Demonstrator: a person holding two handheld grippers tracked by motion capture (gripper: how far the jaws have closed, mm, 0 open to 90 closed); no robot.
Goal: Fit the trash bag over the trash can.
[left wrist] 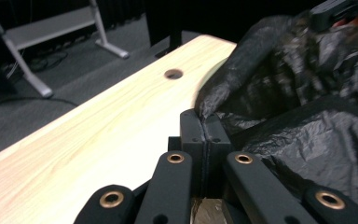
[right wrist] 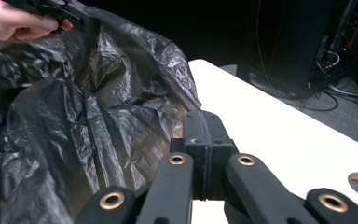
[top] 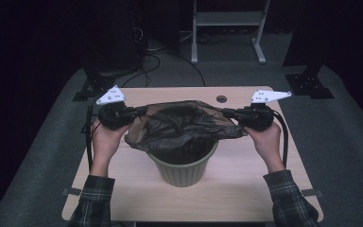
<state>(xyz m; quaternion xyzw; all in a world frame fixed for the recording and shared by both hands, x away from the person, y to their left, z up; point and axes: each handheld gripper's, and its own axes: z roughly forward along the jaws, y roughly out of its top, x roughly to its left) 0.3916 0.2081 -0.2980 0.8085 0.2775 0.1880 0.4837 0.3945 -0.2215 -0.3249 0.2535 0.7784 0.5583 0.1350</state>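
We hold the black bag (top: 179,125) stretched over the green bin (top: 184,168), left gripper (top: 139,111) and right gripper (top: 227,112) each pinching its rim; we should lower both sides evenly, keeping tension.

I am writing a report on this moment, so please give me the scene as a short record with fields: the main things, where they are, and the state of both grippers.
work in hand: spreading a black bag over a bin
bin: green ribbed bin, upright, near the middle of the table
bag: black plastic bag, mouth stretched wide above the bin's rim
left gripper: left gripper, jaws shut on the bag's edge
right gripper: right gripper, jaws shut on the opposite edge
table detail: round hole near the far edge
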